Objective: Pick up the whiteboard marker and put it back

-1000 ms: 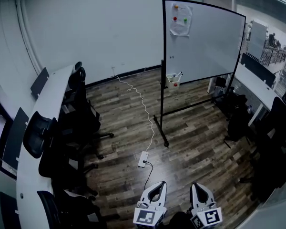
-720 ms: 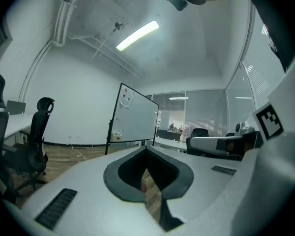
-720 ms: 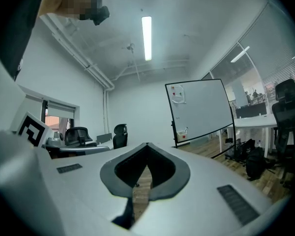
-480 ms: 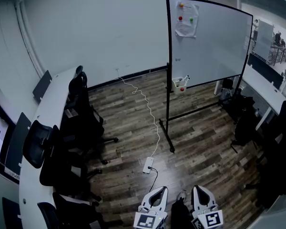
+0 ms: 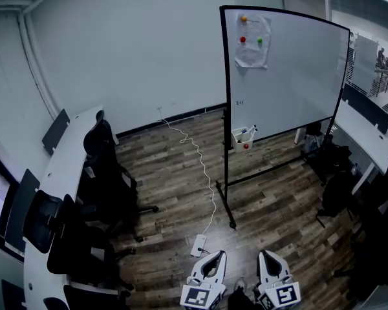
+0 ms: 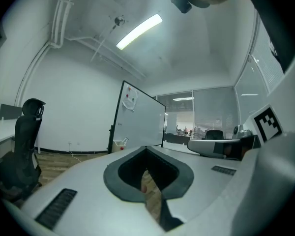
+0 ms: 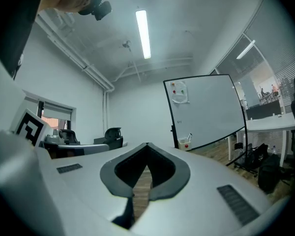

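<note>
well beyond the right claw [image 5: 270,256], marker [image 5: 250,129] stands in cup [image 5: 240,139].

Held low and side by side, just apart: left tongs [image 5: 215,258], right tongs [image 5: 269,258]. Both point level and forward. Jaws of each closed tip to tip, nothing between them.
</note>
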Tool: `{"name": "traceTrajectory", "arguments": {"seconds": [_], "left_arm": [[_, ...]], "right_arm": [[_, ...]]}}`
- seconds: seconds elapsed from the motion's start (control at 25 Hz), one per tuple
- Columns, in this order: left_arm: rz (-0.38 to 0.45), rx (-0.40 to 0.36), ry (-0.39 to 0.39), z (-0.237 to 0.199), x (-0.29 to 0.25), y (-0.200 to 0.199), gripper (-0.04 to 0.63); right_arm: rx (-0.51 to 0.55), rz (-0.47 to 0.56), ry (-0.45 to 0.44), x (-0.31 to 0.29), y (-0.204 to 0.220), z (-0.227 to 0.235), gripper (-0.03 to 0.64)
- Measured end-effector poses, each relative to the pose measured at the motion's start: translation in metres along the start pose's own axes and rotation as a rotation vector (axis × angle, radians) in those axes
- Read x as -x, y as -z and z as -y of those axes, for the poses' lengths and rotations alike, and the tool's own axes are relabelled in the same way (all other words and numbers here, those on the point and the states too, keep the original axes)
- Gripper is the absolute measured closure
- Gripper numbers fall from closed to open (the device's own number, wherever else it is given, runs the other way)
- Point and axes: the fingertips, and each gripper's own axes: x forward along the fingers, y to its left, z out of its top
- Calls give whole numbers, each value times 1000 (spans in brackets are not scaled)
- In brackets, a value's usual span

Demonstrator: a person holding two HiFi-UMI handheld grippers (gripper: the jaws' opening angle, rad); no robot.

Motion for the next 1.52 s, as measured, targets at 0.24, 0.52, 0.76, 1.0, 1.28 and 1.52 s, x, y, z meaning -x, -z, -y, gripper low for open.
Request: {"name": "traceTrajectory", "arguments": {"seconds": [0.24, 0.52, 0.76, 1.0, 1.28, 1.52], "left_arm": [[1, -5, -2, -6, -70, -13, 590], [-7, -19, -7, -2, -134, -22, 590], [-8, -7, -27, 3, -165, -20, 590], [-6, -37, -35, 5, -178, -19, 590], [0, -31, -67, -15, -201, -22, 591], [12, -19, -48, -39, -242, -24, 589]], "right_arm": [[-3, -19, -32, -46, -9, 40, 604], [-8, -54, -27, -77, -12, 88, 604], [-8, -70, -46, -88, -13, 117, 604], [-33, -87, -42, -99, -11, 138, 604], [-35, -84, -39, -124, -11, 151, 604], [-32, -81, -14, -161, -5, 173, 604]]}}
